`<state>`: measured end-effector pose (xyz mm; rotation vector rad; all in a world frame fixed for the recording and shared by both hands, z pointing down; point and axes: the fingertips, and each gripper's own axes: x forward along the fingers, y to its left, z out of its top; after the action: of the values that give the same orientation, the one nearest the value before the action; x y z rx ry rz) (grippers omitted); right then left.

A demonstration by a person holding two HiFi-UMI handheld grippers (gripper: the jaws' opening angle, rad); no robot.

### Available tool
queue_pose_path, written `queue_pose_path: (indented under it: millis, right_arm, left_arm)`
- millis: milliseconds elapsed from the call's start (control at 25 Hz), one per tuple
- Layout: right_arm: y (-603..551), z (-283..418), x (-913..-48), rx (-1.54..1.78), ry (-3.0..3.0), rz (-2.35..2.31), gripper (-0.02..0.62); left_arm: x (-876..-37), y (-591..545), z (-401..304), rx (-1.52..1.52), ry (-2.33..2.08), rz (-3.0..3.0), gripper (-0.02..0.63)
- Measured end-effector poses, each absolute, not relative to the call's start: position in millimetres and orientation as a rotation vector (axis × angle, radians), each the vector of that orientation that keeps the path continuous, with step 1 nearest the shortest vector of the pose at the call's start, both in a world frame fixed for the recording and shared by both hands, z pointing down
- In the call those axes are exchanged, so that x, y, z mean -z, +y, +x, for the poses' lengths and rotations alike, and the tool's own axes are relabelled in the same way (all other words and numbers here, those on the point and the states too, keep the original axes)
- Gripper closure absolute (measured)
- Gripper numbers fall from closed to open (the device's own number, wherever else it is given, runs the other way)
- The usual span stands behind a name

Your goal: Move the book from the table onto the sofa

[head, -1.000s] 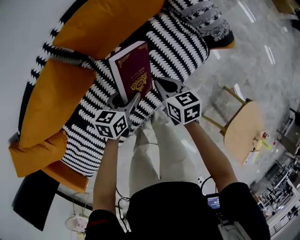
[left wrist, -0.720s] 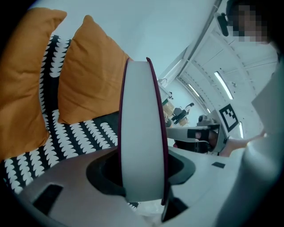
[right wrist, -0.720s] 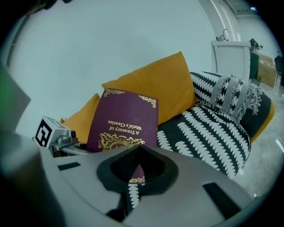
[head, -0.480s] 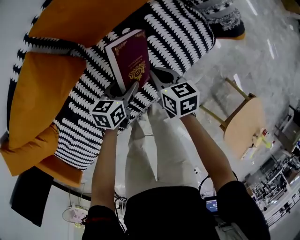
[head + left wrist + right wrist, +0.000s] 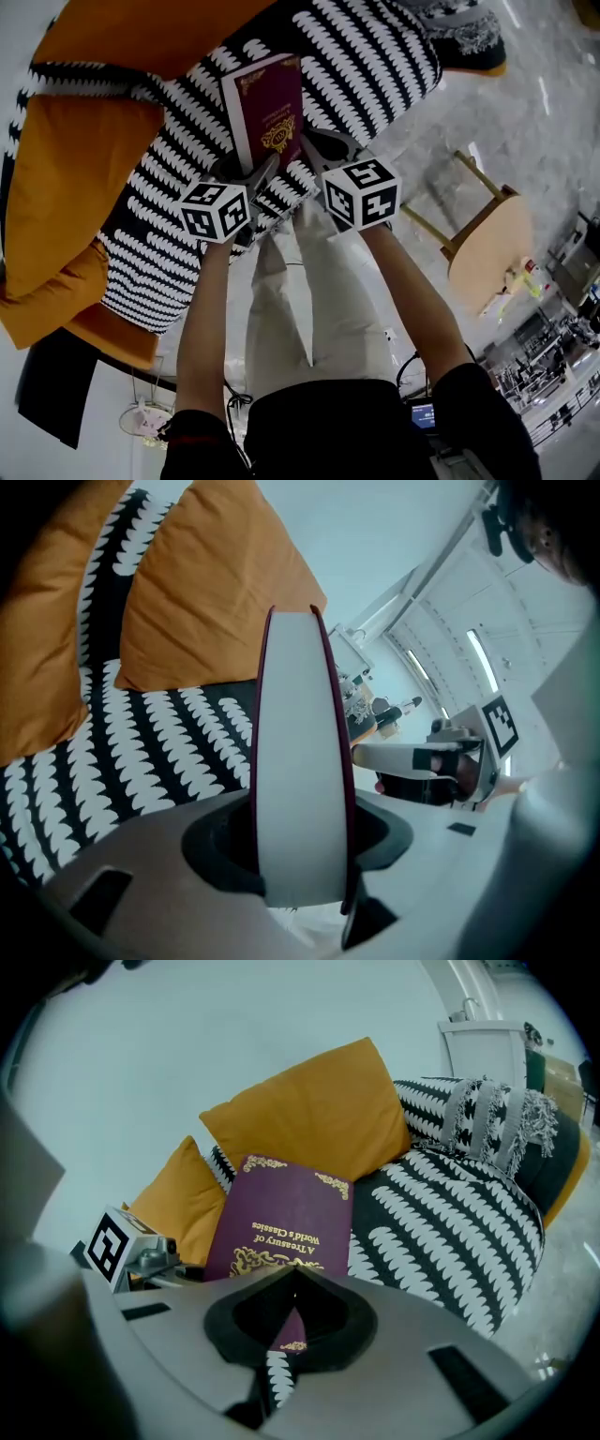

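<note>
1. The book [image 5: 267, 108], maroon with gold ornament on its cover, is seen at the upper centre of the head view, standing on end over the black-and-white patterned seat of the sofa [image 5: 366, 66].
2. Whether the book's lower end touches the seat cannot be told.
3. The left gripper [image 5: 251, 176] is placed just below the book in the head view, with its marker cube toward the lower left.
4. In the left gripper view, the left gripper [image 5: 300, 832] is shown clamped on the book [image 5: 298, 752]: the white page edge runs up the centre of the frame, with a jaw pressed on each cover.
5. The right gripper [image 5: 319, 150] is seen just right of the book's lower corner in the head view.
6. In the right gripper view, the right gripper [image 5: 293, 1283] is shown with its jaws drawn together, tips meeting in front of the book's [image 5: 286, 1218] lower edge; contact with the cover cannot be made out.
7. An orange cushion [image 5: 75, 178] is seen at the left of the head view, and another orange cushion [image 5: 309, 1115] is seen behind the book in the right gripper view.
8. A small wooden table [image 5: 487, 253] is seen at the right of the head view, well apart from the sofa.
</note>
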<state>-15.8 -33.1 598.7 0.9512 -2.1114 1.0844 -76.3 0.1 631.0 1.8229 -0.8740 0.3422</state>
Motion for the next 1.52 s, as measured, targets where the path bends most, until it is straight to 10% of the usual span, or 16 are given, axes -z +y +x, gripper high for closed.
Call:
queue_pose_path:
  millis: [1040,1520]
  right_arm:
    - [-17.4,-15.8,-626.9,-1.1,-2.082,0.86,0.578]
    - [-10.9,-1.5,-633.1,-1.103,-2.075,0.833,0.578]
  left_arm:
    - [-672.4,-2.8,-69.3,-0.399,-0.883,1.741,0.361]
    - [-675.1,0.7,-70.8,-0.467,-1.003,1.775,0.258]
